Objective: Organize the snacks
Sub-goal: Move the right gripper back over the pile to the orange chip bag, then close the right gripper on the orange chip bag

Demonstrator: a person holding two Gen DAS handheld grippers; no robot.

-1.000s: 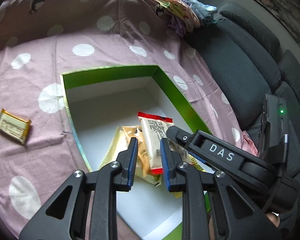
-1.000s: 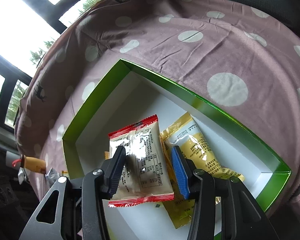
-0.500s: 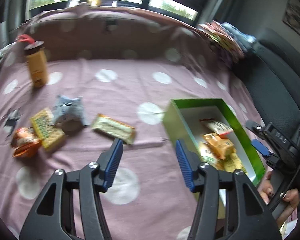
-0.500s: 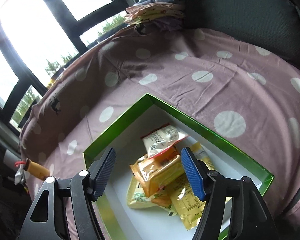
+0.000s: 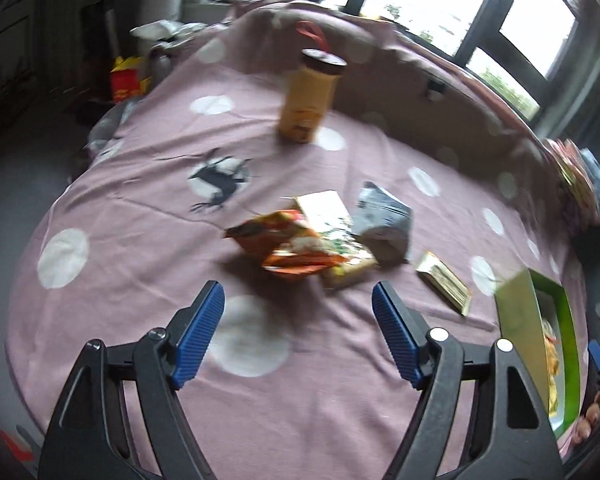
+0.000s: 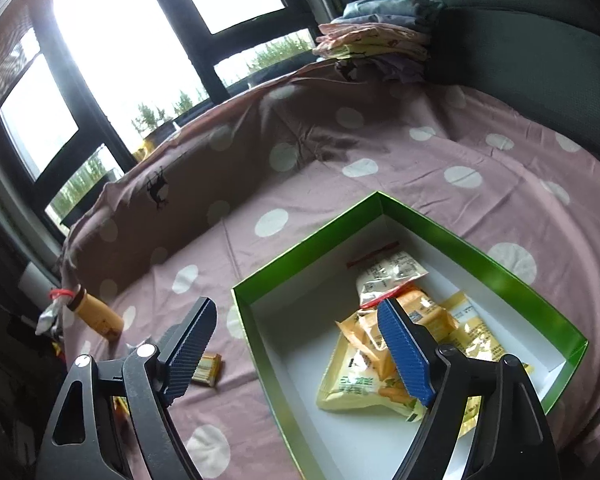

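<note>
In the left wrist view my left gripper [image 5: 298, 292] hangs over the pink dotted cloth, its jaws opening with nothing between them. Just beyond its tips lie an orange packet [image 5: 292, 248], a pale cracker packet [image 5: 324, 212], a grey pouch [image 5: 384, 220] and a gold bar [image 5: 444, 282]. The green box [image 5: 560, 320] shows at the right edge. In the right wrist view my right gripper [image 6: 296, 308] hovers above the green box [image 6: 308, 240], jaws opening and empty. A red-edged white packet [image 6: 392, 272], an orange packet [image 6: 416, 312] and yellow packets [image 6: 360, 384] lie inside.
A tall yellow bottle [image 5: 308, 100] with a dark cap stands at the far side of the cloth. Folded clothes [image 6: 376, 48] are stacked by the dark sofa cushion [image 6: 520, 40]. The cloth drops off at its left edge toward the floor and clutter [image 5: 124, 80].
Both grippers have opened and released packets, which now lie in the box. My left gripper has swung left to the loose snacks. My right gripper has risen above the box.
</note>
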